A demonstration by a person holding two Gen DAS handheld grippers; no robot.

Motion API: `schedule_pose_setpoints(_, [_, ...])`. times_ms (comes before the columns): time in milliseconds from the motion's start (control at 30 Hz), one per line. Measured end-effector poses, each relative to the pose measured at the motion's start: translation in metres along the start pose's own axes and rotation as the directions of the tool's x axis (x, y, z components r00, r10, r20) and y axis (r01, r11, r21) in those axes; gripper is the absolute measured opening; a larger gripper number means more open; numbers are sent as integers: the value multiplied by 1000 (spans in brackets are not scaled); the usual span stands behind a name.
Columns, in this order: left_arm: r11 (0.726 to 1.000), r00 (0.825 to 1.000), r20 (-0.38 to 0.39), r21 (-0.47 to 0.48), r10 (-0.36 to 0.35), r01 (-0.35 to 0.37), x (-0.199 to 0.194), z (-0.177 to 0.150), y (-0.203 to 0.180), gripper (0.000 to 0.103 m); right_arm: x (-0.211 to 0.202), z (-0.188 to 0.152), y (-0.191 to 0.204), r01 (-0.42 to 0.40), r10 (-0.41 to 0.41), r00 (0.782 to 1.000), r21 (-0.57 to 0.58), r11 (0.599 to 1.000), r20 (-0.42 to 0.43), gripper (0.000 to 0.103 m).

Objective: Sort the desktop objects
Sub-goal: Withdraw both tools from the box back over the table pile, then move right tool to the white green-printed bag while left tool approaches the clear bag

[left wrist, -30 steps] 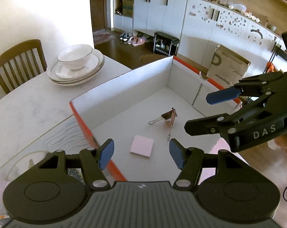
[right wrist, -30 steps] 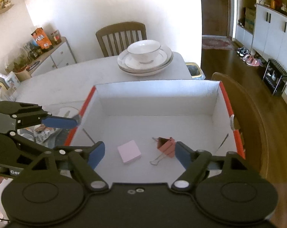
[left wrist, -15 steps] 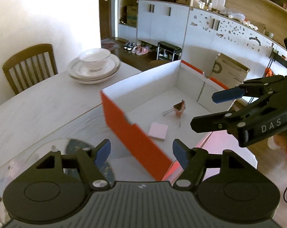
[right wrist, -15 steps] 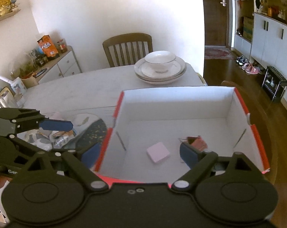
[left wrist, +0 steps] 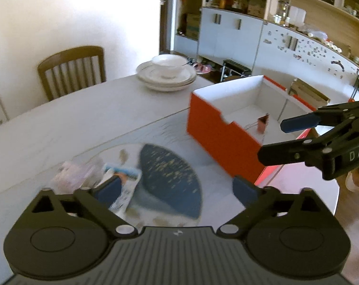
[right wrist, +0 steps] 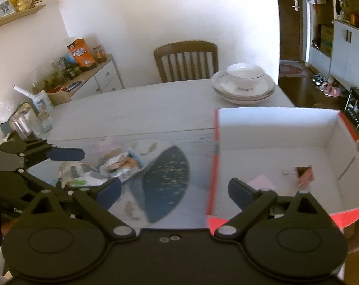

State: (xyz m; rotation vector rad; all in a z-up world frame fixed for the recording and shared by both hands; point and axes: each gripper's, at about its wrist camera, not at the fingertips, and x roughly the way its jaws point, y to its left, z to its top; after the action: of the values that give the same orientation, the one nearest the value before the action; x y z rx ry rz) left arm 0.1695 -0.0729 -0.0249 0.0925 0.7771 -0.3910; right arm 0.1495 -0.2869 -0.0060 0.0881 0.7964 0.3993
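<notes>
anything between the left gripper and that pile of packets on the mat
Nothing visible. The left gripper is open, and the packets lie just ahead by its left finger on the mat. The box sits off right.

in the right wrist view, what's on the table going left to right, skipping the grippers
clear glass → pile of small packets → dark blue fan-shaped mat → red box's left wall → pink sticky notes → binder clip
</notes>
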Motion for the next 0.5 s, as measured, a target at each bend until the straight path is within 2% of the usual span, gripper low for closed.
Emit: schedule_pose_setpoints(500, [993,998,-17,-95,67,-68,-35,-68,76,102,38,-9,87,-45,43,998,-43,998,-48,98])
